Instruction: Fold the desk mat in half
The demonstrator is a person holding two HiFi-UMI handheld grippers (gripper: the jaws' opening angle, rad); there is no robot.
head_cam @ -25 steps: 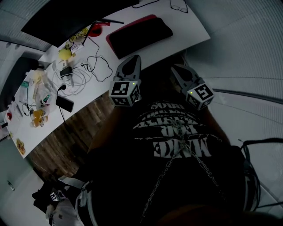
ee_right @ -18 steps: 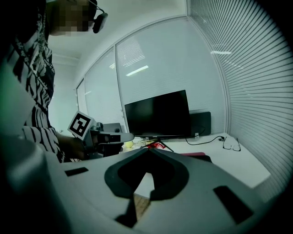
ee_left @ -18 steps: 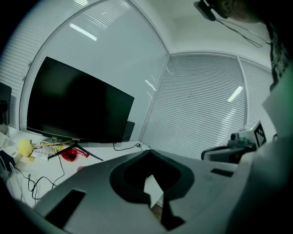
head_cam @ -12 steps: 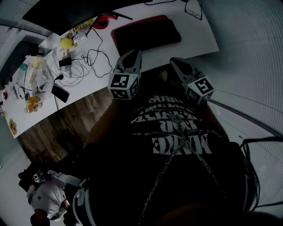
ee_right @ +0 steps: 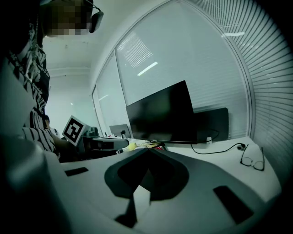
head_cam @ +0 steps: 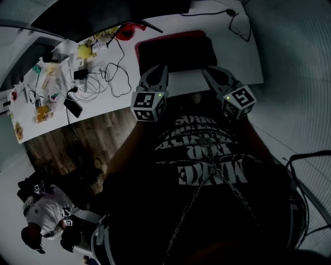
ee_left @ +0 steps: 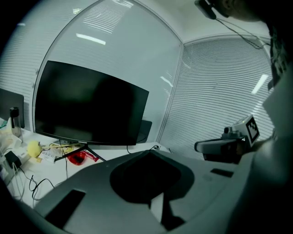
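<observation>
The desk mat (head_cam: pixel 176 52), dark with a red rim, lies flat on the white desk (head_cam: pixel 232 57) straight ahead in the head view. My left gripper (head_cam: pixel 160 68) and right gripper (head_cam: pixel 208 70) hover side by side over the desk's near edge, just short of the mat's near side. Both are shut with nothing between the jaws. In the left gripper view the left gripper (ee_left: pixel 147 153) has its jaws meeting at a point, and the right gripper (ee_left: pixel 224 146) shows beside it. The right gripper (ee_right: pixel 147 150) looks the same in its own view. The jaws hide the mat in both gripper views.
A dark monitor (head_cam: pixel 103 13) stands at the desk's back. Left of the mat are tangled cables (head_cam: pixel 103 77), a phone (head_cam: pixel 72 107), a yellow object (head_cam: pixel 84 50) and a red object (head_cam: pixel 124 32). Glasses (head_cam: pixel 240 23) lie at the right. A person (head_cam: pixel 44 217) is low at the left.
Both grippers have moved forward from in front of the body to above the desk's near edge. The desk and mat now lie squarely ahead. Both stay shut.
</observation>
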